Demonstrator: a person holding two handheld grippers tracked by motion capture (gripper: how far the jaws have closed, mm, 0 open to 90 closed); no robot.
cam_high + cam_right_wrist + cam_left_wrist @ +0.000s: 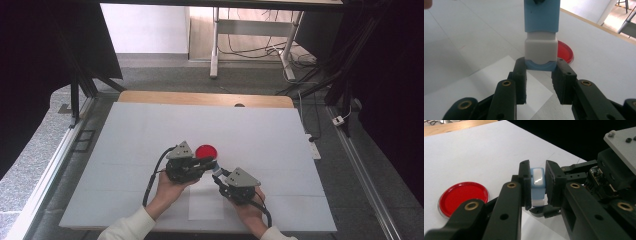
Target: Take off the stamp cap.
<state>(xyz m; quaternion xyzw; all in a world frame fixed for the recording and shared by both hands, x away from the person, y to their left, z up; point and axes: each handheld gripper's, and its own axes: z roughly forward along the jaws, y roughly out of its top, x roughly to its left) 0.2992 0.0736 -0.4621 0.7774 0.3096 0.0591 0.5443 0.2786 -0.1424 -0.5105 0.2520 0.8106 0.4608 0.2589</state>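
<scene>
- The left claw (537,185) is gripping the blue body (537,187) of a small stamp-like thing, with its jaws closed tight against the two flat sides; nothing is loose between them.
- The right claw (539,75) is closing on the white and blue end piece (540,53) of the same thing, which looks like its cap. Its jaws are pressing only on the lowest edge of that piece, so the hold is looking shallow.
- The thing is hanging in the air between the two claws, just above a white paper sheet (499,72) that is lying on the surface (150,130). A red round dish (206,151) is resting on the surface just behind the left claw and is apart from both claws.
- In my judgement the step in hand is pulling the cap off the body. To do it well, the right claw should be taking the cap a little deeper between its jaws before pulling, because the tips alone could be slipping off.
- The pull should be going straight along the length of the body, away from the left claw, not sideways, so that the cap is not jamming.
- The left claw should be staying quiet and keeping its firm hold while the other one is pulling.
- Both claws should be staying clear of the red dish, which could be pushed away easily.
</scene>
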